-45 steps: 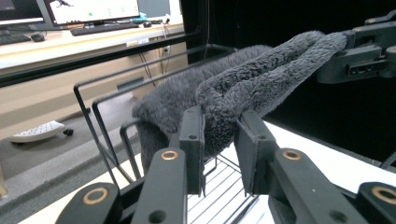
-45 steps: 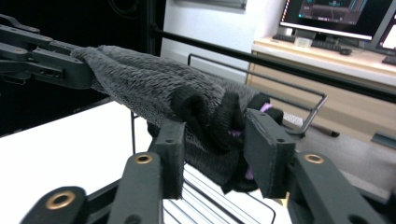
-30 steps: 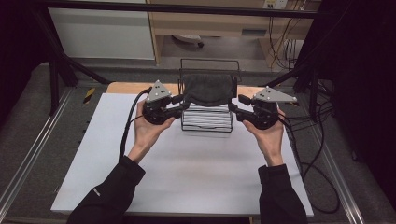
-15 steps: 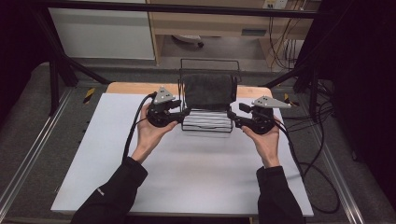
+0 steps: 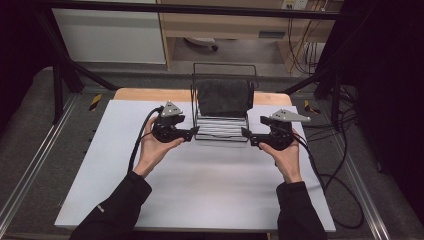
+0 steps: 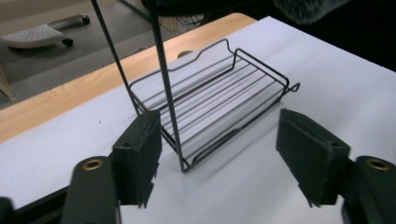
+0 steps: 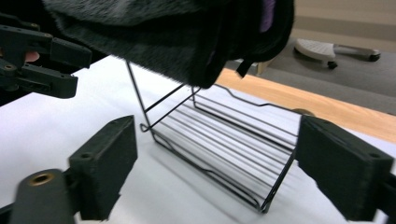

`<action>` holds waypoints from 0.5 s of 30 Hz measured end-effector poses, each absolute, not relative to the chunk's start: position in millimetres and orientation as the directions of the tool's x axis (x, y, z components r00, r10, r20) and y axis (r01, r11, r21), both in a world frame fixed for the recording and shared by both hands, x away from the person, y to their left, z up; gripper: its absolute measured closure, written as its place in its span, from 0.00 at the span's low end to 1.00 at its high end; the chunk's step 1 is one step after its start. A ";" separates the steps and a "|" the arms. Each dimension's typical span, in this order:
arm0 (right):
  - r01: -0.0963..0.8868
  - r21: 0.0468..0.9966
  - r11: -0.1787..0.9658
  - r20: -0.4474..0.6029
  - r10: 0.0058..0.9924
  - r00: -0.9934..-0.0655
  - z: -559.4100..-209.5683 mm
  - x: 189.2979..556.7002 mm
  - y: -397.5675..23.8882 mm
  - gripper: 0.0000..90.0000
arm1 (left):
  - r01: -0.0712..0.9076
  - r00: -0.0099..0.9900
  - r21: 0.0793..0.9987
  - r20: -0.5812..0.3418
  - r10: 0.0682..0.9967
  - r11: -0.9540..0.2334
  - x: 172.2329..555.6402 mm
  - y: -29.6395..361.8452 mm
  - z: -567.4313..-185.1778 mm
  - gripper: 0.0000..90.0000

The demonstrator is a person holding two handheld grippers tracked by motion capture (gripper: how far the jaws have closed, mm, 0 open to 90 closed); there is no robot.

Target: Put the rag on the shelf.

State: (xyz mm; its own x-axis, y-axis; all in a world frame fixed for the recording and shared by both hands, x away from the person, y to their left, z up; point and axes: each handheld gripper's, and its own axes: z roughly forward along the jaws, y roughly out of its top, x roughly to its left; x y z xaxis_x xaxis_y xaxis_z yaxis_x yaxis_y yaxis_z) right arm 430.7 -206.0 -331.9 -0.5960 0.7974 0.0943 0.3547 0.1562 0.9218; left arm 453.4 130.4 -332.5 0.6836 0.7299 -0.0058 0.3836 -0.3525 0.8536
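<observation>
A black wire rack (image 5: 222, 131) stands on the white mat (image 5: 200, 190), with a dark fuzzy cloth (image 5: 223, 97) draped over its top bar. My left gripper (image 5: 194, 132) sits at the rack's left end and my right gripper (image 5: 246, 136) at its right end. Both have just been opening. In the left gripper view, a rack upright (image 6: 170, 107) stands between the jaws of my left gripper (image 6: 219, 140), near one pad and not pressed. In the right gripper view, my right gripper (image 7: 219, 154) straddles the rack's corner (image 7: 224, 140) under the cloth (image 7: 163, 32) without touching it.
The mat covers a wooden table whose bare edge (image 5: 150, 95) runs behind the rack. Cables (image 5: 340, 185) trail off the right side. Metal frame rails (image 5: 30, 170) flank the table. A chair base (image 5: 200, 44) sits on the floor beyond.
Both hands came down with the rack, which now rests on the mat. Both grippers' jaws spread apart off the rack's side wires.
</observation>
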 end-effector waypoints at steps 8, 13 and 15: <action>0.389 0.906 0.166 0.118 0.784 -0.609 -333.9 419.8 -208.1 0.05 | 0.407 0.678 0.842 -0.019 0.735 -0.353 436.6 153.5 -343.6 0.22; 0.407 0.900 0.158 0.136 0.784 -0.606 -339.8 410.2 -211.2 0.02 | 0.418 0.666 0.841 -0.026 0.745 -0.345 424.3 170.6 -351.3 0.15; 0.411 0.898 0.155 0.141 0.784 -0.604 -342.0 406.2 -212.6 0.01 | 0.422 0.665 0.836 -0.023 0.746 -0.350 419.2 178.4 -354.6 0.12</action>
